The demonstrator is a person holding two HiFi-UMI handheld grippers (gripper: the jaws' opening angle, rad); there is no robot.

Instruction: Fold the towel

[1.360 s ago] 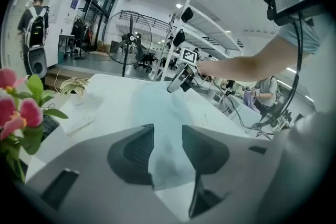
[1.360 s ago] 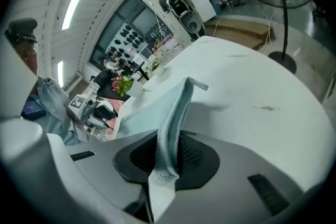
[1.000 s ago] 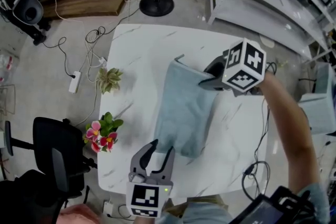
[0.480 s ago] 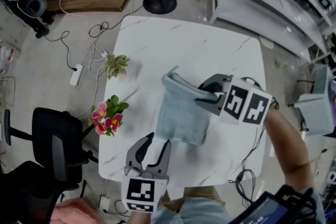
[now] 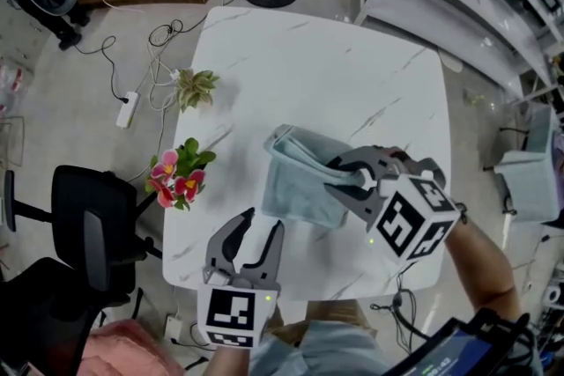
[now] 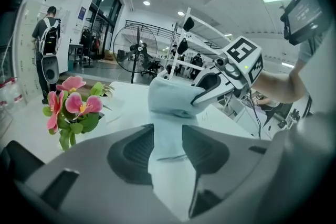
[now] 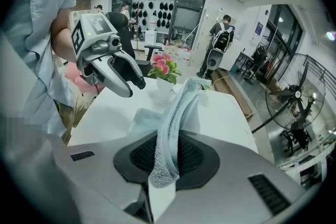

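Closest to us, the left gripper (image 5: 262,223) hangs over the near edge of the white marble-look table (image 5: 308,66). Its jaws are spread wide with nothing between the pads. In the left gripper view the table top and the towel show through the gap, but they're farther along. The tips stop just short of the cloth, as far as we can tell.

A bit farther in, toward the near-right part of the table, the right gripper (image 5: 333,175) is clenched on the pale blue-grey terry towel (image 5: 295,189). The right gripper view shows it plainly: a doubled-up edge of the cloth runs right between the two black ribbed pads, which are pinched down on it.

From that grip the lifted edge arches above the table. The rest of the towel lies flat just left of the right gripper, in the middle-to-near part of the table. So it's partly folded over itself, with one end in the air and the other on the marble.

At the table's left edge there's a bunch of pink artificial flowers (image 5: 176,182). Farther along that same edge sits a little green spiky plant (image 5: 196,86). The far half of the table shows plain marble.
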